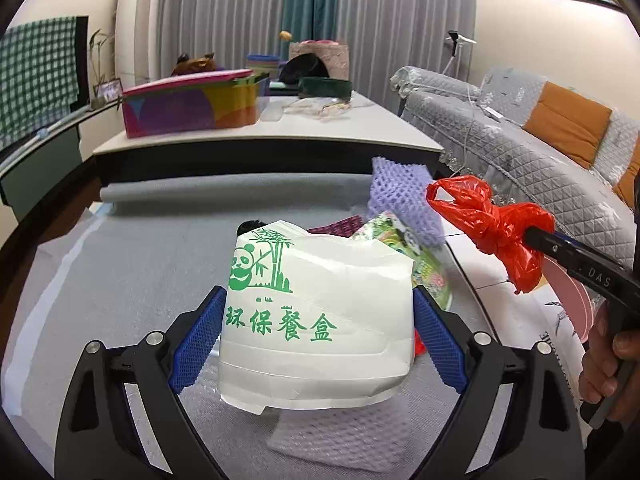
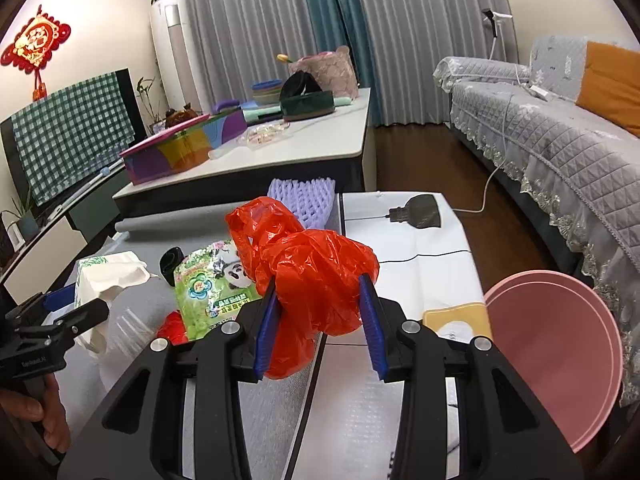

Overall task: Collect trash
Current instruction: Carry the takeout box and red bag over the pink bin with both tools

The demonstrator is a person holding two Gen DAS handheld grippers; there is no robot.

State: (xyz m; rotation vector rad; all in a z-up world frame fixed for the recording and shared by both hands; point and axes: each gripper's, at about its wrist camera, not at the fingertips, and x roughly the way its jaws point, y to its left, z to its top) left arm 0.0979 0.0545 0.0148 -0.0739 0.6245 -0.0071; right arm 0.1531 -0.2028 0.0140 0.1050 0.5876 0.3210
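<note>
Right between the blue-padded fingers (image 1: 192, 336) of the left gripper (image 1: 318, 334) sits a white paper meal box (image 1: 316, 320) with a green panda print, pinched on both sides and lifted a little off the grey mat (image 1: 132, 264). Just beyond those fingertips lie a green snack packet (image 1: 424, 256) and a purple foam net (image 1: 400, 196), with a white foam net (image 1: 340, 436) on the mat under the box. The right gripper (image 2: 320, 316) is clenched on a crumpled red plastic bag (image 2: 316, 276), which bulges out ahead of its pads and hangs below them, clear of the surface. To the right of its fingers a pink round bin (image 2: 556, 356) stands beside the white counter (image 2: 404, 232), where a dark plug adapter (image 2: 420, 212) rests farther ahead. Beyond both tools stretches a long pale table (image 2: 320, 140) carrying a colourful box (image 2: 184, 148) and baskets, backed by grey curtains (image 2: 420, 32); a quilted grey sofa (image 2: 560, 140) runs along the right. Each tool is held by a bare hand (image 1: 608, 360) at its handle, pointing forward and slightly down.
</note>
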